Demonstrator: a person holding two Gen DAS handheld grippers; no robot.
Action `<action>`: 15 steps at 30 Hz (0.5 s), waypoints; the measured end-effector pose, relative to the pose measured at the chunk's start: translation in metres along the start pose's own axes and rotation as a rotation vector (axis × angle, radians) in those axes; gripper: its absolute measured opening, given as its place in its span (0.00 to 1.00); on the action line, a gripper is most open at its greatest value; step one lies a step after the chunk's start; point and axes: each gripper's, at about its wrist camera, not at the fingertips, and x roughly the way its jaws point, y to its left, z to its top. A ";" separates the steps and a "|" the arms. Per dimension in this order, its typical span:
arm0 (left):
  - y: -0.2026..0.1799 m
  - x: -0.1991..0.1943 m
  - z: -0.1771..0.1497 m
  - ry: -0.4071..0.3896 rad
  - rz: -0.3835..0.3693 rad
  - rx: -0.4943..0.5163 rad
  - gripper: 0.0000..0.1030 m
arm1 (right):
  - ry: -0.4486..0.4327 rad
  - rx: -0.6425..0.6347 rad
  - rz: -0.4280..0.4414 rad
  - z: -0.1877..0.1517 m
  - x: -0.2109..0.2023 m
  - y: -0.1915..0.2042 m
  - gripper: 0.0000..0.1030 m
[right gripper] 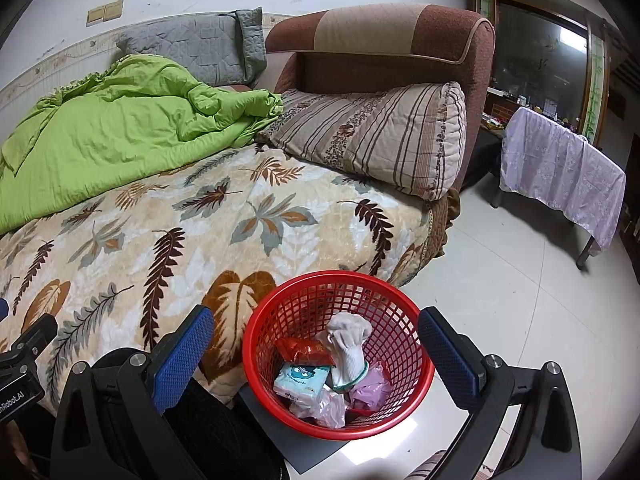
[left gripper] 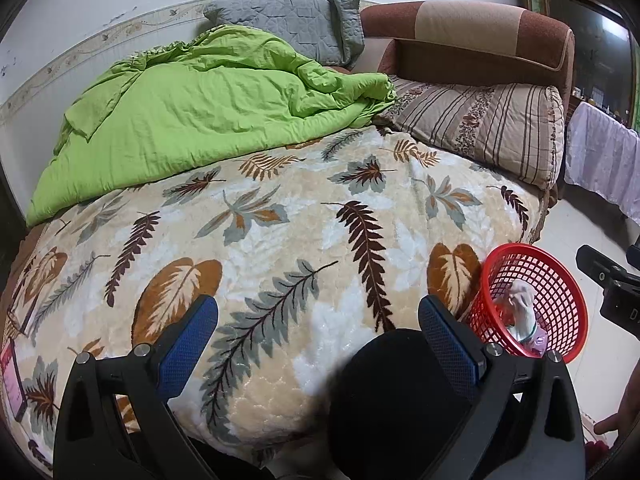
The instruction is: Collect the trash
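A red mesh basket (right gripper: 280, 320) stands on the floor beside the bed, also in the left wrist view as the red mesh basket (left gripper: 560, 292). Inside lie a white sock (right gripper: 348, 344), a red wrapper (right gripper: 304, 350), a blue tissue pack (right gripper: 300, 380) and pink bags (right gripper: 370, 390). My right gripper (right gripper: 316, 344) hangs open just above the basket, nothing between its blue pads. My left gripper (left gripper: 318, 338) is open over the leaf-patterned blanket (left gripper: 280, 240), holding nothing. The right gripper's black body (left gripper: 612, 284) shows at the left view's right edge.
A green quilt (left gripper: 192, 112), a grey pillow (left gripper: 280, 20) and a striped pillow (left gripper: 480, 124) lie on the bed against a brown headboard (right gripper: 400, 36). A table with a lilac cloth (right gripper: 560, 172) stands on the white tiled floor (right gripper: 500, 300). A dark knee (left gripper: 384, 392) sits below.
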 end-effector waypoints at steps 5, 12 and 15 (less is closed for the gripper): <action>-0.001 0.000 0.000 -0.001 -0.002 -0.001 0.97 | 0.007 0.000 0.001 0.000 0.002 -0.001 1.00; -0.001 0.000 0.000 0.000 -0.001 -0.002 0.97 | 0.014 -0.002 0.003 -0.001 0.004 -0.001 1.00; 0.000 0.000 0.000 0.000 -0.002 -0.001 0.97 | 0.017 0.001 0.003 0.000 0.006 -0.003 1.00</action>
